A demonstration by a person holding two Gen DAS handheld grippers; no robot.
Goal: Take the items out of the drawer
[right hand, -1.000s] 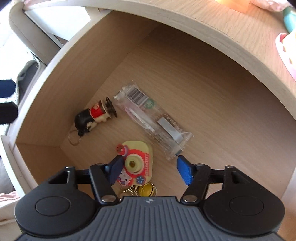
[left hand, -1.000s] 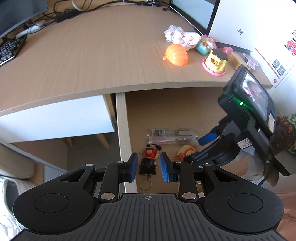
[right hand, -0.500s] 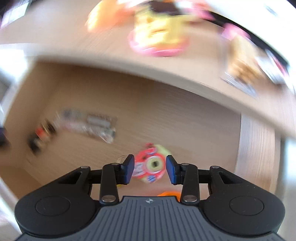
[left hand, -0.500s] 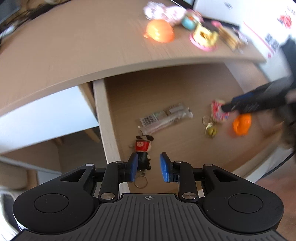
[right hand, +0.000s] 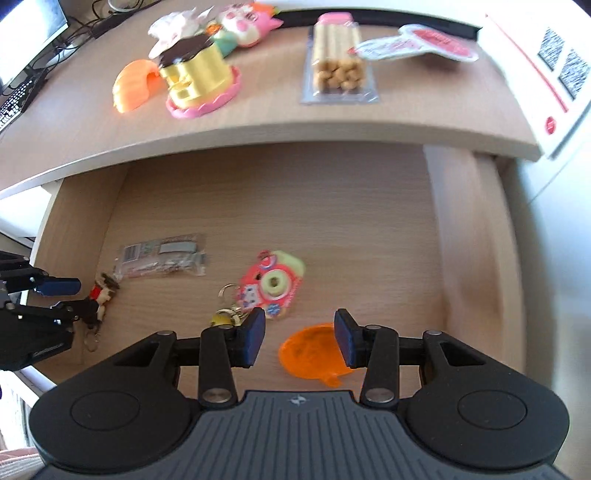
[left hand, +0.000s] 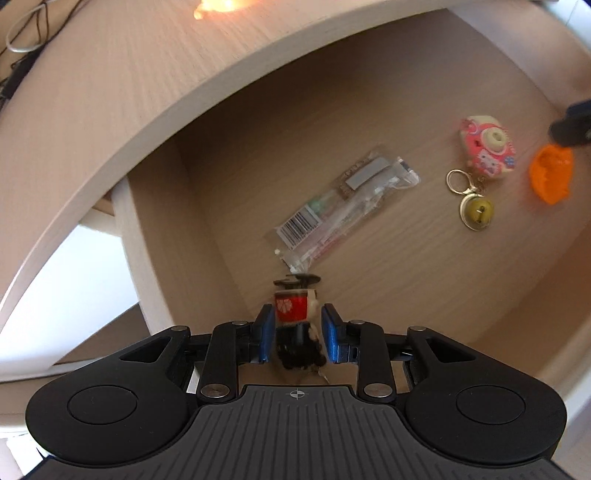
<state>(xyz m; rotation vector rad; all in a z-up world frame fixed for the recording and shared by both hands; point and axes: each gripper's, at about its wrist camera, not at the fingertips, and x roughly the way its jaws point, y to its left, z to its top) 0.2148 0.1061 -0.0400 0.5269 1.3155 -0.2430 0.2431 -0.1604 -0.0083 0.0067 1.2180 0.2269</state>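
The wooden drawer (left hand: 125, 229) is pulled out under the desk. A small doll keychain (left hand: 291, 310) with a red body and black hair lies at its front left. My left gripper (left hand: 298, 338) is open, with a blue pad on each side of the doll. Further in lie a clear plastic packet (left hand: 343, 203), a pink camera keychain (left hand: 487, 147) with a brass bell (left hand: 476, 210), and an orange shell (left hand: 552, 177). My right gripper (right hand: 299, 339) hovers open just above the orange shell (right hand: 310, 354), holding nothing. My left gripper (right hand: 66, 295) also shows there, by the doll (right hand: 101, 291).
On the desk top (right hand: 406, 122) above the drawer stand an orange half-pumpkin (right hand: 133, 88), a yellow toy on a pink base (right hand: 199, 74), a pack of biscuit sticks (right hand: 338, 62) and plush toys. A white box (right hand: 554, 74) leans at the right, and a monitor (right hand: 29, 29) stands far left.
My left gripper has moved down and forward into the drawer until its fingers flank the doll. My right gripper has swung right, off the camera keychain, and now hangs over the orange shell.
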